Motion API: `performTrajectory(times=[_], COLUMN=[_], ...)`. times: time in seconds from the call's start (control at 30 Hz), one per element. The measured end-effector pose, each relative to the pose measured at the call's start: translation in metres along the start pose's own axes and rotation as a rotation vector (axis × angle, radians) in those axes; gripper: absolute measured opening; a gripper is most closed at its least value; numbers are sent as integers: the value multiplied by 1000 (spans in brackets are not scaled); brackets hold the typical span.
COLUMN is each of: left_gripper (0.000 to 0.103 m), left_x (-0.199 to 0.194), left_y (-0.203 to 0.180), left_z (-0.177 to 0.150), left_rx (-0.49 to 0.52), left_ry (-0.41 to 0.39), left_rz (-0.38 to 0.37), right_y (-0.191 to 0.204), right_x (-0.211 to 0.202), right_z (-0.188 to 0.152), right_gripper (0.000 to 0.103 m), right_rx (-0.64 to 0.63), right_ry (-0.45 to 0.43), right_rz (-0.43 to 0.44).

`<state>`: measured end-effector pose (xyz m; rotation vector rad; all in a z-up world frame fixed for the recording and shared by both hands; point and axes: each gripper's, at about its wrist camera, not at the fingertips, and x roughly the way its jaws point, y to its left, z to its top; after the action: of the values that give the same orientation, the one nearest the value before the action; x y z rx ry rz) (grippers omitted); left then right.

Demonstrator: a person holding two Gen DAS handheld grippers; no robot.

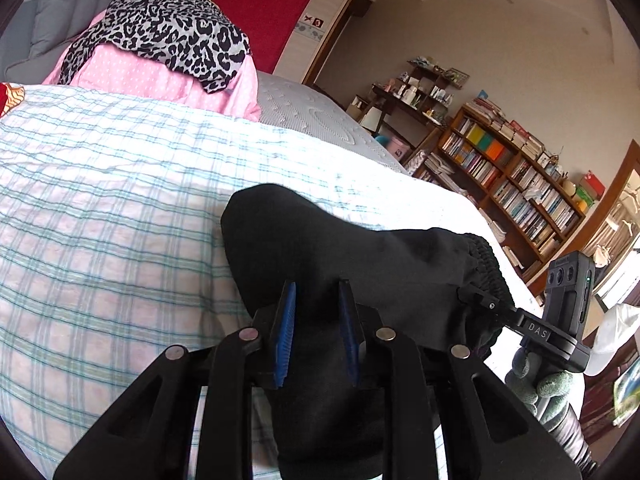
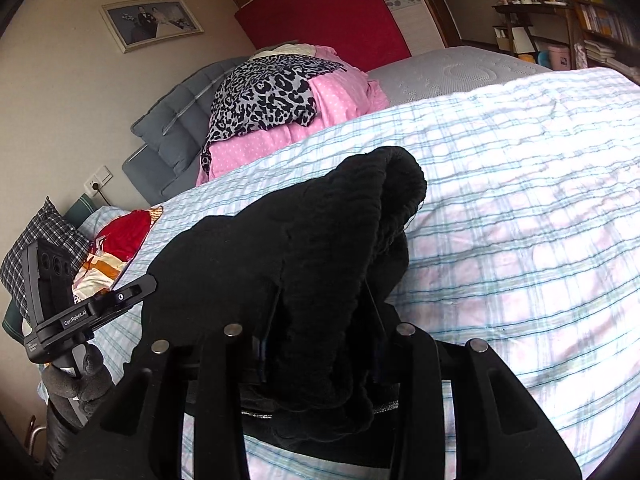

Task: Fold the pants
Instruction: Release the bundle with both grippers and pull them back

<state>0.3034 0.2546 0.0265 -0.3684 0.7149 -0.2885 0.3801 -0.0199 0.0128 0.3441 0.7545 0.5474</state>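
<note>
Black pants [image 1: 360, 256] hang bunched between both grippers above a bed with a pale checked cover [image 1: 100, 200]. My left gripper [image 1: 318, 292] is shut on the black cloth, its blue pads [image 1: 286, 320] pressing a fold; the elastic waistband [image 1: 486, 264] shows at the right of that view, where the other gripper's tip [image 1: 480, 300] also bites the fabric. In the right wrist view my right gripper [image 2: 320, 312] is shut on a thick gathered bunch of the pants [image 2: 320, 240], which hides its pads. The left tool [image 2: 92, 312] and a gloved hand [image 2: 76, 380] appear at the left there.
A pink dotted cloth [image 1: 140, 76] with a leopard-print garment [image 1: 172, 28] on top lies at the head of the bed, by grey cushions [image 2: 180, 120]. A red and orange cloth [image 2: 116, 248] lies at the bed's left edge. Bookshelves [image 1: 512, 176] stand beyond the bed's right side.
</note>
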Motion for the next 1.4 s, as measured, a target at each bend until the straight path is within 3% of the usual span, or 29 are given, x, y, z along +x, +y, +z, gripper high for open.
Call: performTrajectory(times=[0.1, 0.17, 0.27, 0.37, 0.53, 0.63, 0.77, 1.07, 1.4], left_gripper=[38, 53, 66, 67, 72, 72, 77, 79, 80], left_x=[9, 9, 7, 4, 13, 29, 46, 54, 30], left_y=[-3, -13, -33, -53, -86, -97, -101, -98, -102], left_z=[-10, -17, -24, -35, -56, -70, -83, -96, -103], left_rx=[35, 86, 183, 280, 426, 477, 536, 548, 421], left_ry=[36, 46, 57, 37, 56, 100, 96, 69, 18], left_rz=[47, 110, 237, 299, 309, 300, 354, 366, 398], right_y=[-14, -21, -28, -26, -1, 10, 10, -9, -4], right_x=[3, 3, 1, -2, -29, -47, -43, -18, -30], right_z=[-5, -9, -16, -17, -21, -29, -49, -59, -58], right_gripper=[40, 55, 61, 68, 69, 69, 69, 77, 81], right_rx=[40, 53, 54, 44, -74, -128, -160, -139, -133], right_ry=[15, 25, 29, 35, -30, -57, 4, 75, -2], right_rz=[-14, -54, -97, -120, -248, -265, -310, -369, -353])
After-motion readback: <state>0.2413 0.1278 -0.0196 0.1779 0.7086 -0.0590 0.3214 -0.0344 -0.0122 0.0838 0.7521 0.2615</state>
